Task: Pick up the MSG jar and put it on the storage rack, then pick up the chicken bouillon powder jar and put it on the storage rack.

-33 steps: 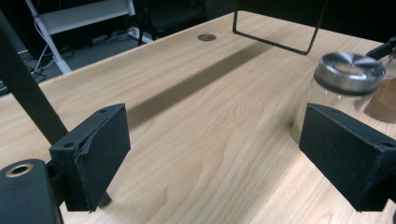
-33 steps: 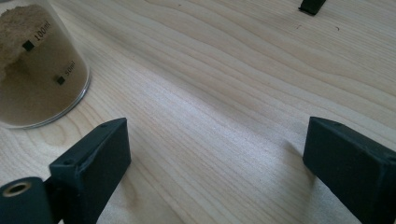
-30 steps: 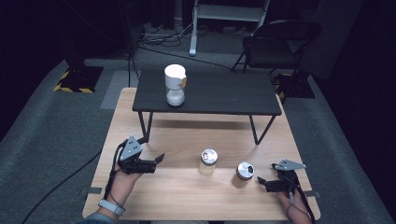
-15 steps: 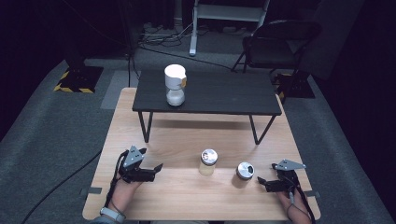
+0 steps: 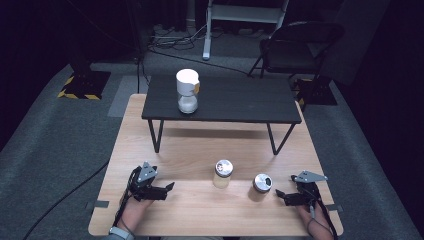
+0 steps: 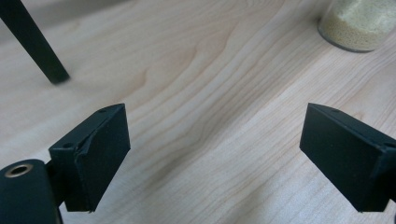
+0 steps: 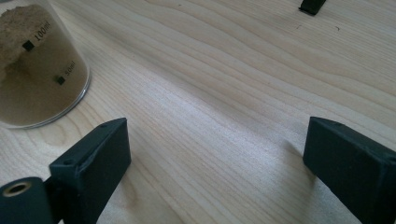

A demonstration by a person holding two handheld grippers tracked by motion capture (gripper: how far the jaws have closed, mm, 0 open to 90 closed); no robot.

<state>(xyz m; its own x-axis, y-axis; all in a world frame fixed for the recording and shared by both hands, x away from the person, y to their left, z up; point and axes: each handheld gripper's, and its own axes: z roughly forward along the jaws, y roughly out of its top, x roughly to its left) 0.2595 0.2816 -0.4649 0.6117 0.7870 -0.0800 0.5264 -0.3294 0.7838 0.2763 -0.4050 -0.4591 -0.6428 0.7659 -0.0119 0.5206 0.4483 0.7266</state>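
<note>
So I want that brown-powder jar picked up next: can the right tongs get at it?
Probably yes: the right tongs stand open beside the brown-powder jar, with bare table between them.

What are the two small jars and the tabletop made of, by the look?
Jar with brown powder: clear glass or hard plastic, hard to tell which; see-through wall with printed volume marks. Jar with pale grains: the same clear, glossy wall. Both lids look like shiny metal in the high view. Tabletop: light wood or wood-look laminate, matte, with visible grain.

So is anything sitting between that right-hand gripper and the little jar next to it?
Nothing visible. Only bare wooden table lies between the right gripper and the nearest jar; its jaws stand open and empty.
</note>
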